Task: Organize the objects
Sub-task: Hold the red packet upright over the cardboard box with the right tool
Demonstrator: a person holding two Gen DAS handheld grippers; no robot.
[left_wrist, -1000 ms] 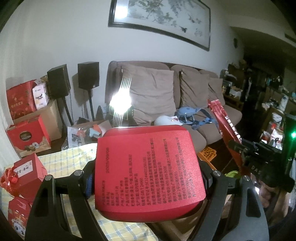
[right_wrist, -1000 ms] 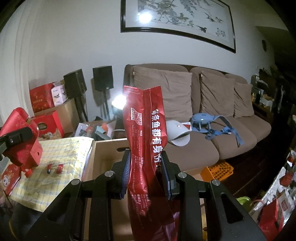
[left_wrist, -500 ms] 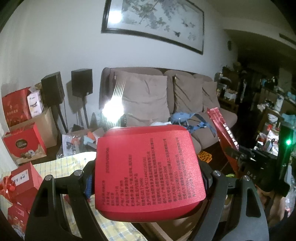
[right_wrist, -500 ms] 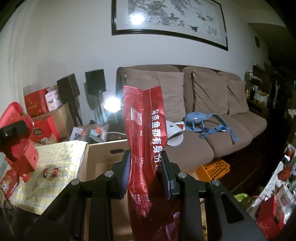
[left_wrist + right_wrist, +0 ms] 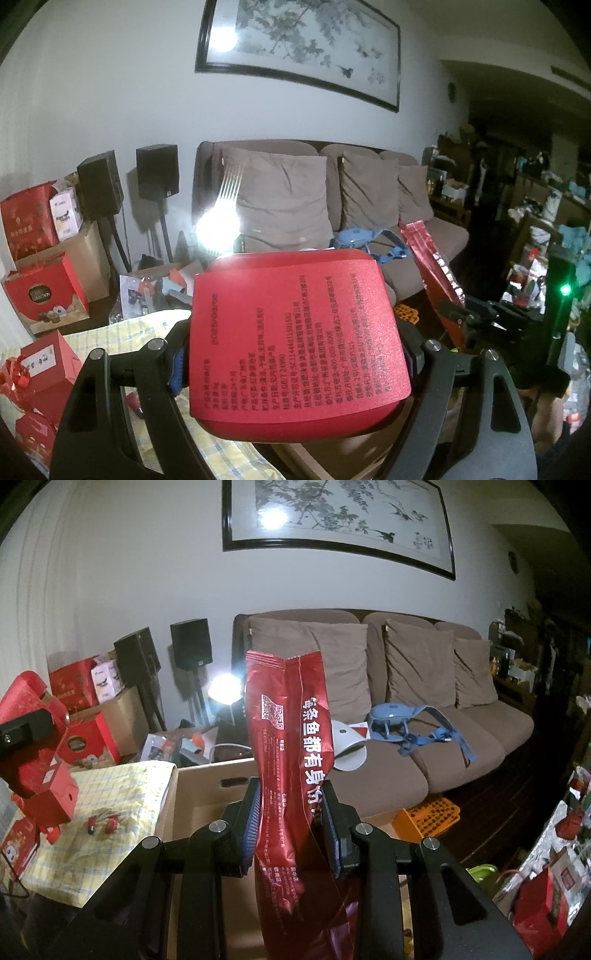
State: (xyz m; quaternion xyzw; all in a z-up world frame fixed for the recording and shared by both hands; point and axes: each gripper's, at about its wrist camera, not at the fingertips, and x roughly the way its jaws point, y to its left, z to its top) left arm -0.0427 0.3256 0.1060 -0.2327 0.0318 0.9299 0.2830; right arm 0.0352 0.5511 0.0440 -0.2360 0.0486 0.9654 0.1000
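Observation:
My left gripper [image 5: 295, 365] is shut on a wide red box [image 5: 295, 343] with black printed text, held in the air and filling the middle of the left wrist view. My right gripper [image 5: 291, 827] is shut on a tall red foil snack bag [image 5: 291, 746] that stands upright between the blue pads. That bag [image 5: 432, 266] also shows at the right of the left wrist view. The red box [image 5: 26, 734] appears at the far left of the right wrist view. Below the bag lies an open cardboard box [image 5: 207, 794].
A table with a yellow checked cloth [image 5: 122, 794] carries small red gift boxes [image 5: 51, 801] and little red items [image 5: 103, 821]. A brown sofa [image 5: 406, 709] stands behind with a blue harness [image 5: 406, 723]. Speakers [image 5: 190, 642], red cartons [image 5: 70, 683] and an orange crate [image 5: 428, 816] surround.
The left wrist view has swung a little: the sofa and picture sit lower and further left. Both grips are unchanged and the right view barely shifted.

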